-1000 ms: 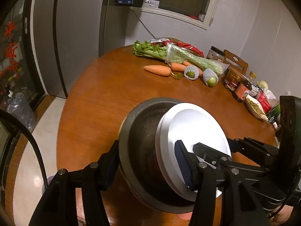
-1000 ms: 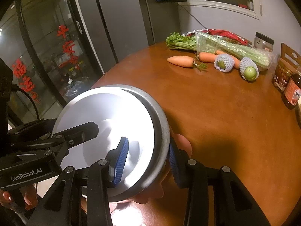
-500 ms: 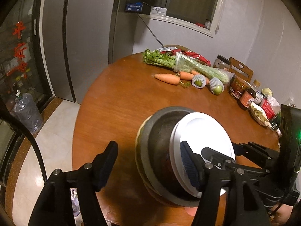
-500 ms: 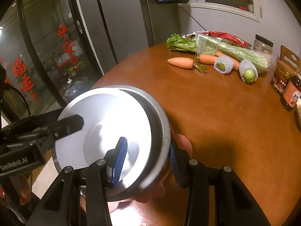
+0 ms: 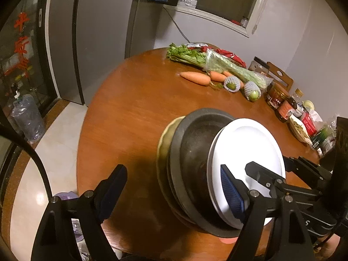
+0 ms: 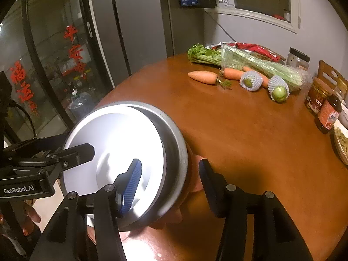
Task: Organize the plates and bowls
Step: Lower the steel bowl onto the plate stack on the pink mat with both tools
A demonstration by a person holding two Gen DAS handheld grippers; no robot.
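**Tilted stack of dishes at the near edge of the round desk**

The round wooden desk (image 5: 134,108) fills the view, its curved edge dropping to pale floor at 9 o'clock. A long band of bare wood runs from the centre toward 12 o'clock. Along the far rim from 12 to 3 o'clock lie bagged celery (image 5: 217,63), carrots (image 5: 195,77), two netted fruits (image 5: 232,84) and a cluster of jars (image 5: 277,92).

The stack (image 5: 195,167) stands on edge near 6 o'clock: a white plate (image 6: 113,143) nested in a dark bowl (image 5: 193,143).

The left hand-held gripper (image 5: 174,191) gapes wide, its right finger against the plate, the left finger clear of the stack. The right hand-held gripper (image 6: 169,180) is clamped across the stack's rim.
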